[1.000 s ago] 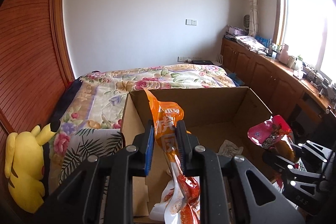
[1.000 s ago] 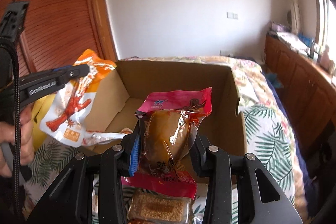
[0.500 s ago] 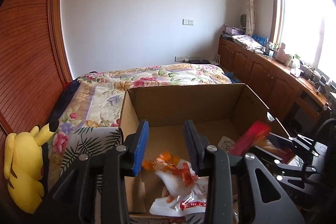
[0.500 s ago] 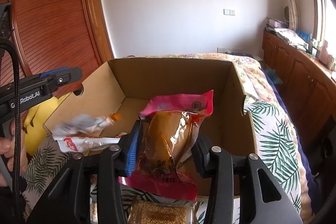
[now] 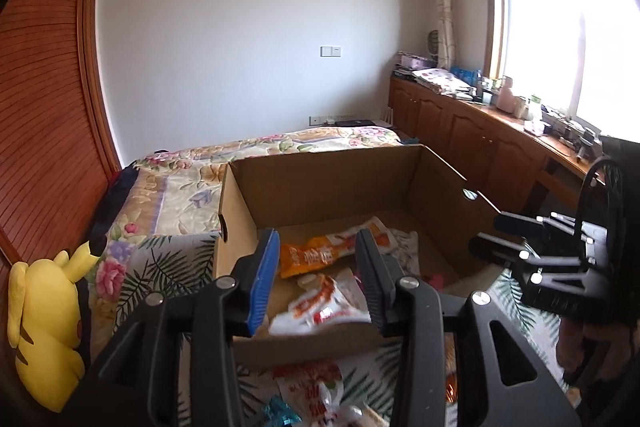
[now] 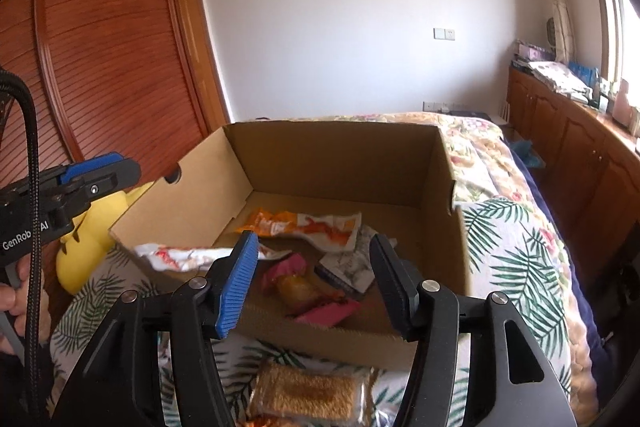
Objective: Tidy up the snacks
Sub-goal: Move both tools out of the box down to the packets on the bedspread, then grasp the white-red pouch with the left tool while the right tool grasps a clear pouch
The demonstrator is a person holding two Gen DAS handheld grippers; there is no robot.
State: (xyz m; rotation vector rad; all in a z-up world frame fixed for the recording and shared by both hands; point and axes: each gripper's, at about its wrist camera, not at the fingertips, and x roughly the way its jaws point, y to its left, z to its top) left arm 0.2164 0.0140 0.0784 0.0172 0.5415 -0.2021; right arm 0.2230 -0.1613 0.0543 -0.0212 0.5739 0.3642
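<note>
An open cardboard box [image 5: 328, 183] [image 6: 336, 155] sits on the bed. Inside lie an orange snack packet [image 5: 320, 253] [image 6: 296, 221], a white and red packet [image 5: 324, 307] [image 6: 180, 253] against the near-left wall, and a pink-ended packet of brown food [image 6: 304, 287]. My left gripper [image 5: 316, 279] is open and empty above the box's near edge. My right gripper [image 6: 314, 283] is open and empty over the pink packet. More snacks lie on the bed before the box: a brown crispy bar [image 6: 308, 393] and a red and white packet [image 5: 312, 387].
A yellow Pikachu plush [image 5: 44, 323] sits left of the box beside the wooden wardrobe [image 5: 44, 107]. The floral bedspread [image 5: 192, 183] stretches behind the box. Wooden cabinets [image 5: 472, 143] run under the window on the right. My right gripper also shows in the left view [image 5: 532, 247].
Both grippers opened. The left one dropped the orange packet into the box half a second ago; the right one has now let the pink packet fall into the box.
</note>
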